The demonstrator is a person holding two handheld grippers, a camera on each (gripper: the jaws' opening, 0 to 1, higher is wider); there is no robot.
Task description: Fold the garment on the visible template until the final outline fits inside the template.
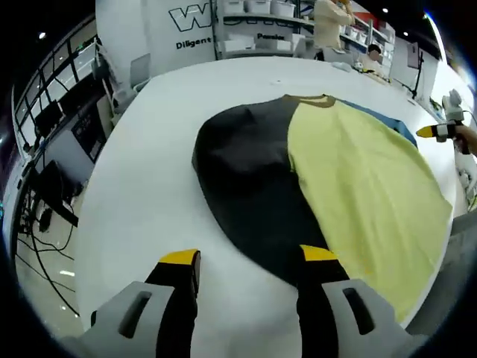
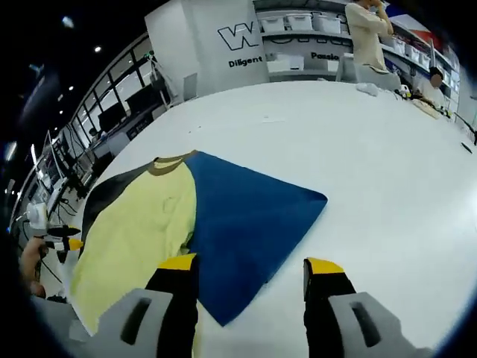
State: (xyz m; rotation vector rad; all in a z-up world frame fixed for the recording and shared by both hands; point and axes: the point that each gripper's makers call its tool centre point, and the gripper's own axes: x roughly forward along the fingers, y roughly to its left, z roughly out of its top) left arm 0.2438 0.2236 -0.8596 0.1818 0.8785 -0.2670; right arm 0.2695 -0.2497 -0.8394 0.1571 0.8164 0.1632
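Note:
A garment with a yellow body (image 1: 358,179) and a black part (image 1: 246,171) lies flat on the white table (image 1: 149,194). Its brown collar (image 1: 319,101) points away from me. A blue template (image 2: 246,216) lies under it, bare on one side and partly covered by the yellow cloth (image 2: 141,231). A strip of that blue template (image 1: 387,123) peeks out past the collar. My left gripper (image 1: 248,257) is open, with one jaw over the black hem. My right gripper (image 2: 250,263) is open above the template's near corner and also appears far right (image 1: 440,130). The left gripper (image 2: 59,242) shows at the left edge in a hand.
The table stretches wide and white beyond the garment (image 2: 358,142). Shelves with bins (image 2: 313,30) and a lettered wall stand behind it. A person (image 2: 369,33) stands at the far side, and another sits there. Desks with monitors (image 1: 52,149) line one side.

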